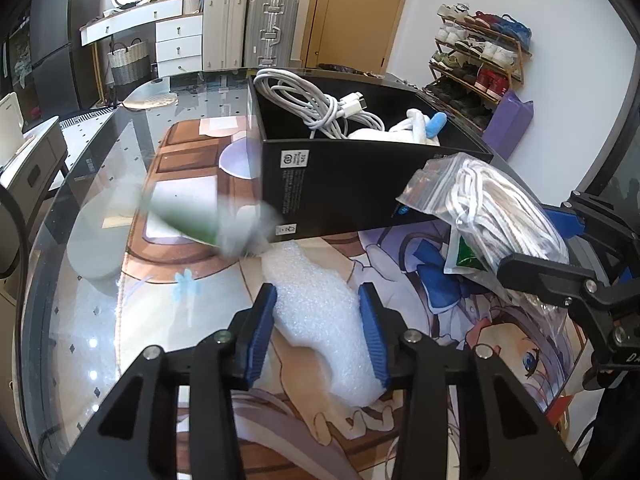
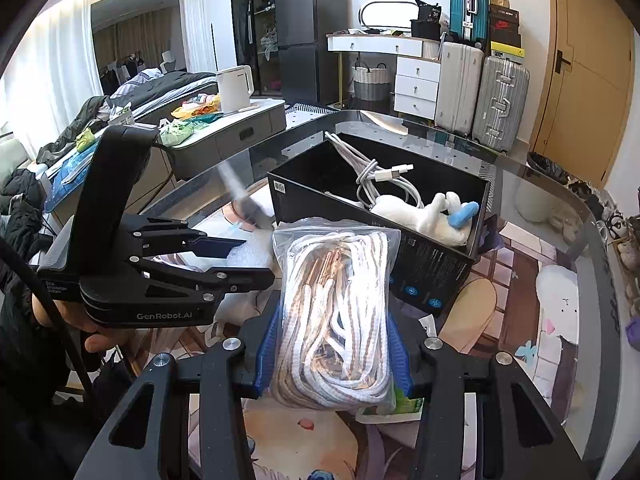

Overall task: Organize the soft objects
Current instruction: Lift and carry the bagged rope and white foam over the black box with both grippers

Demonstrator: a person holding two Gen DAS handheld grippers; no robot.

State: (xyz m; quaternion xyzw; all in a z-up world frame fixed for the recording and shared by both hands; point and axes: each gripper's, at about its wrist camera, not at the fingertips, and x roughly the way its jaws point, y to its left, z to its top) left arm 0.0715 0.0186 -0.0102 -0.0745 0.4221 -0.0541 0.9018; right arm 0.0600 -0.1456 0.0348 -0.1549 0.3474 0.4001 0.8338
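Foam sheet (image 1: 320, 316), low in the frame on the tabletop (image 1: 100, 208), is flanked by the left tongs (image 1: 318, 334), pads apparently touching it. Right tongs (image 2: 334, 344) are clamped on the bagged cord (image 2: 336, 304) near the black box (image 2: 420, 260).

We see left wrist view from behind own fingers, angled down at glass table (image 1: 100, 208), close. Right wrist view likewise, angled down, facing black box (image 2: 420, 256) and far dresser. Both views share box (image 1: 340, 184), table mat, suitcases; each catches other gripper at frame edge.
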